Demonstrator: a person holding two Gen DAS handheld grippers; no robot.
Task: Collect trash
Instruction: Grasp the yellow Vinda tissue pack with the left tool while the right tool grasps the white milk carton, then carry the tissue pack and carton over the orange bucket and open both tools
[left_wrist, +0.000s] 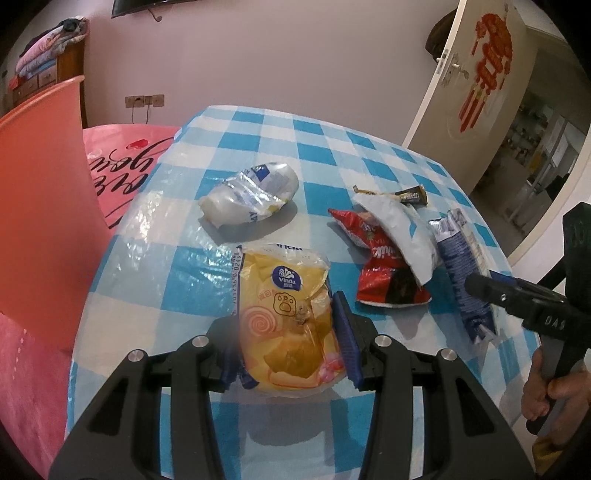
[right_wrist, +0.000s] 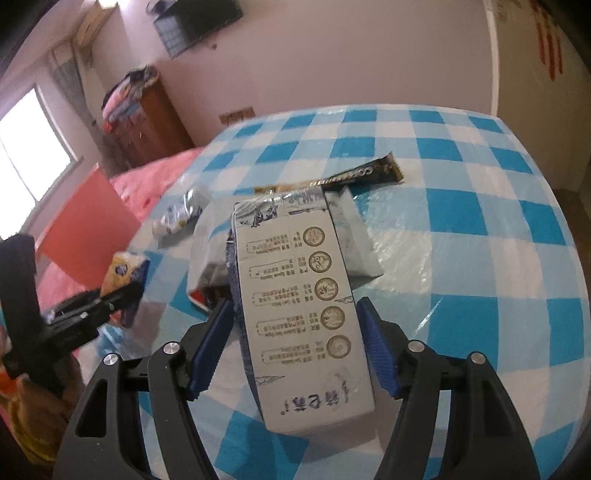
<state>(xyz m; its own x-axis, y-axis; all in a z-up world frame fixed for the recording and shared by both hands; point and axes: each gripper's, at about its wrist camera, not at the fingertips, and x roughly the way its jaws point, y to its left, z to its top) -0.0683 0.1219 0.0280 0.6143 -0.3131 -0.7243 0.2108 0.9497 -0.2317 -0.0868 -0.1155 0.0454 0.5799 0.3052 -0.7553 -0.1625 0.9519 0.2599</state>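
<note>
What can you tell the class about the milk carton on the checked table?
The milk carton is a flattened white-and-blue paper box printed with round medal emblems and text. It lies lengthwise on the checked tablecloth, between the blue pads of the right claw, its far end beside a white wrapper.

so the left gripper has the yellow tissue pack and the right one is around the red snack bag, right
Not quite. The left gripper does have the yellow tissue pack, but the right gripper is around the white and blue carton, not the red snack bag, which lies on the table. The right wrist view shows it.
</note>
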